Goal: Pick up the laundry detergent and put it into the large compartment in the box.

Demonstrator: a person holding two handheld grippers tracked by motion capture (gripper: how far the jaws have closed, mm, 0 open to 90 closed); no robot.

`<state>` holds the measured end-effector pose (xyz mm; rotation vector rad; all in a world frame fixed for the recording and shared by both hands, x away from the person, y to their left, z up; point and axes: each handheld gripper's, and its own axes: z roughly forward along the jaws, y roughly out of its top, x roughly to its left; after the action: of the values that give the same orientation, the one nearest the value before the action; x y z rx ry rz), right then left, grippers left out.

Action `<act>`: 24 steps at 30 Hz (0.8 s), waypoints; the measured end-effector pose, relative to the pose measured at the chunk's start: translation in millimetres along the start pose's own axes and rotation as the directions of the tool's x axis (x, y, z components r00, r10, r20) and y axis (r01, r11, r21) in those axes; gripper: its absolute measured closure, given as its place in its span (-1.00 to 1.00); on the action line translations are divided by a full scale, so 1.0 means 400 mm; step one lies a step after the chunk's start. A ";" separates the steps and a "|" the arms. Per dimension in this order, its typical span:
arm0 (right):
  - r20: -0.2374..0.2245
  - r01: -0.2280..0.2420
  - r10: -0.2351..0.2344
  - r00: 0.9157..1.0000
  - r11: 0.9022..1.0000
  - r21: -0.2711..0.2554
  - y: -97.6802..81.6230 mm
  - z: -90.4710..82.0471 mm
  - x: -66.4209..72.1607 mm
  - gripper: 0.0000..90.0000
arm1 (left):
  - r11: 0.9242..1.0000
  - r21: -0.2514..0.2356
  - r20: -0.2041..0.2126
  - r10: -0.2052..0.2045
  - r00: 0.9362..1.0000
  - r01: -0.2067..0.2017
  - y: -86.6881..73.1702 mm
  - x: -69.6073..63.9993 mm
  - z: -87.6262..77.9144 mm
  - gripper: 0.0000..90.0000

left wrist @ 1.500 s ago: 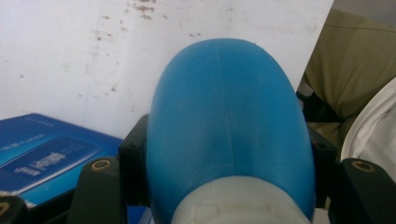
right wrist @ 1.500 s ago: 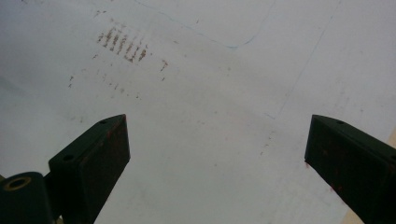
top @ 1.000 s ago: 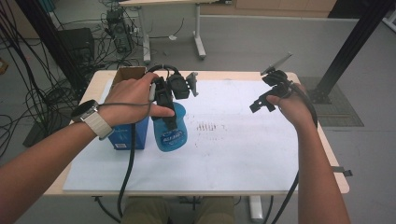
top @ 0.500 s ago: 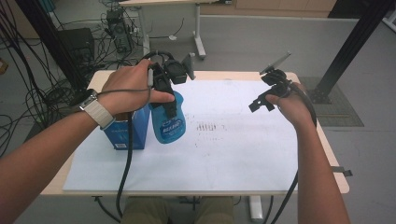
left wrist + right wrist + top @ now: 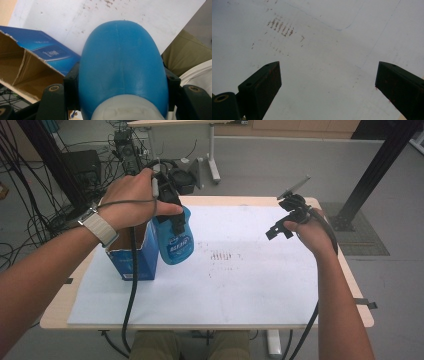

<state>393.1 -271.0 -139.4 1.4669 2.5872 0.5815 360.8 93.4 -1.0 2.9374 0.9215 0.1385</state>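
Note:
My left gripper [image 5: 172, 212] is shut on a blue plastic bottle [image 5: 174, 240] and holds it in the air above the white sheet, right of an open blue carton [image 5: 131, 257]. In the left gripper view the bottle [image 5: 122, 62] bulges between the two black jaws, which press on its sides near the white neck; the carton [image 5: 32, 62] lies behind it with its brown inside showing. My right gripper [image 5: 280, 227] hovers over the right part of the sheet. Its jaws stand wide apart in the right gripper view [image 5: 328, 82], with nothing between them.
A white sheet [image 5: 240, 285] covers the wooden table [image 5: 360, 315] and carries a patch of brown marks [image 5: 222, 256] near its middle. Cables trail from both grippers over the near edge. Behind the table are a black frame post [image 5: 370, 175], another desk's legs and tangled cables.
My left hand has lifted the blue bottle off the sheet, up and a little toward the right. The right gripper has stayed where it was.

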 end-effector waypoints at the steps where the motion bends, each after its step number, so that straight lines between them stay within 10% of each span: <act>1: 0.001 0.000 0.000 1.000 1.000 0.001 0.001 0.000 0.000 -0.85 | 1.000 0.007 -0.005 0.001 1.000 -0.001 0.003 -0.001 -0.006 -0.16; 24: -0.013 -0.023 0.023 1.000 1.000 0.019 0.007 0.008 -0.008 -0.84 | 0.980 0.009 0.011 -0.198 0.980 0.198 -0.040 0.099 -0.101 -0.16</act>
<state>397.8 -271.5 -141.5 1.5059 2.5961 0.5726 380.0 130.4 40.4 2.8282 1.2070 0.1073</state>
